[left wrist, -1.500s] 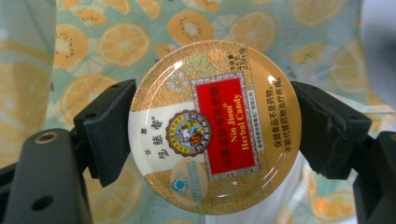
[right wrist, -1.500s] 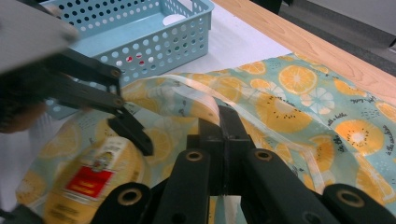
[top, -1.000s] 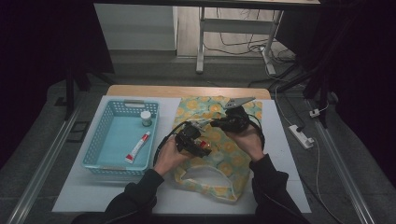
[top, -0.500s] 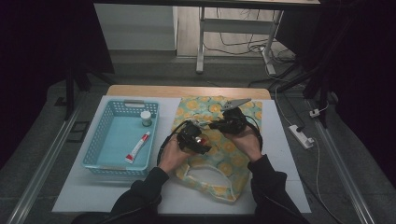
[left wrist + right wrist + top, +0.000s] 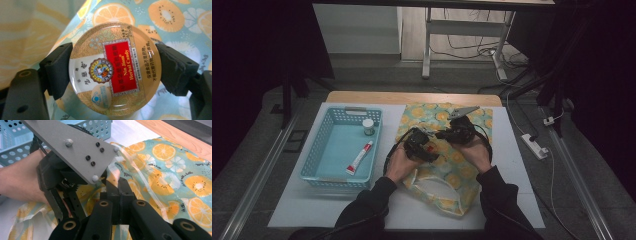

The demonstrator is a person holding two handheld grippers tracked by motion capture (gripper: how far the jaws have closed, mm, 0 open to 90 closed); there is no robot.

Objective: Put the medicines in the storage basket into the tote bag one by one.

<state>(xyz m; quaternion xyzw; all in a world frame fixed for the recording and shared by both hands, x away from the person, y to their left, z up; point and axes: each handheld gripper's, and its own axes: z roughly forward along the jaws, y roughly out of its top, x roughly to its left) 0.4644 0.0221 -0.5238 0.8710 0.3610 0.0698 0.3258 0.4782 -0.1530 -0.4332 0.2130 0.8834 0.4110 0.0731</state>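
Gold-lidded candy tin [image 5: 113, 68] sat clamped in the left hand-held gripper [image 5: 421, 145], poised over the fruit-print bag [image 5: 452, 172] on the table [image 5: 522, 200]. The right hand-held gripper [image 5: 120, 187] was clenched on the bag's rim, holding it up. Judging by that, the tin was not yet inside; a tube [image 5: 360, 157] and a jar [image 5: 368, 127] waited in the basket [image 5: 314, 150].

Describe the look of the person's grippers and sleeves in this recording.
Both sleeves are dark and long. The left gripper and the right gripper have black bodies, each trailing a black cable. The fingers are matte black blocks on arms with round holes. A grey three-cornered plate with screws tops the left gripper.
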